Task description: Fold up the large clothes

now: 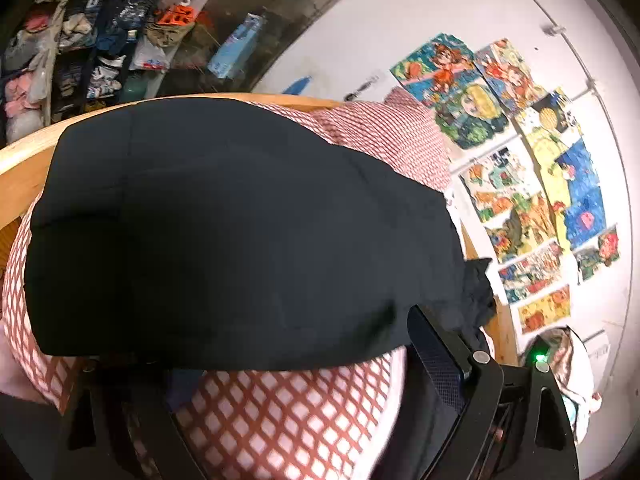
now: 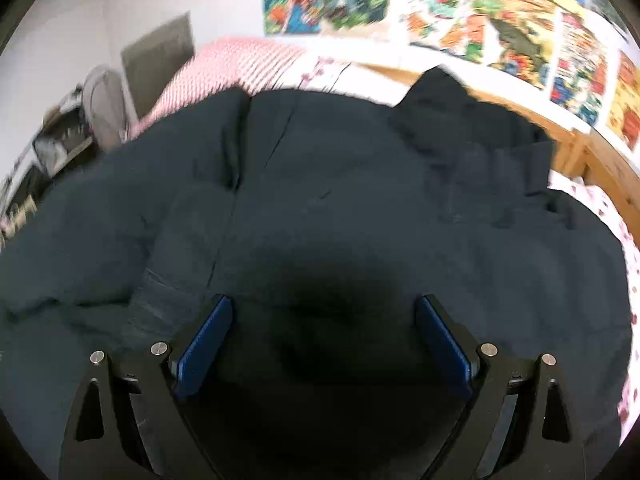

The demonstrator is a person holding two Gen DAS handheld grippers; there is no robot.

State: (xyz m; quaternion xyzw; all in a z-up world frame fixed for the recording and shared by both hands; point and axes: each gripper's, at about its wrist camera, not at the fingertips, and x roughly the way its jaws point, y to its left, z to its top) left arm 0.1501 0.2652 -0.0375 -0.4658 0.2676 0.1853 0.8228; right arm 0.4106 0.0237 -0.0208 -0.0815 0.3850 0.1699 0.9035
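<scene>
The right gripper (image 2: 322,340) is hovering agape over the dark jacket (image 2: 320,200). The left gripper's (image 1: 280,360) spread is hiding beneath cloth, so it is indeterminable. Puffy padding is risking springing unfolded.

The black jacket (image 1: 224,232) ahead of the left gripper (image 1: 280,364) is matt, quilted cloth with stitched seams, puffy and smooth. Under it lies a bedspread (image 1: 288,416) of soft cloth printed in a red and white lattice. The bed frame (image 1: 24,168) beyond is pale wood with a light sheen. Drawings (image 1: 532,184) on the wall to the right are paper, coloured and matt. The right gripper (image 2: 322,336) is of matt black plastic, with shiny metal screws (image 2: 158,348) and ribbed blue pads (image 2: 206,344). Below it the jacket's cloth shows a ribbed, knitted patch (image 2: 492,184) ahead to the right.
</scene>
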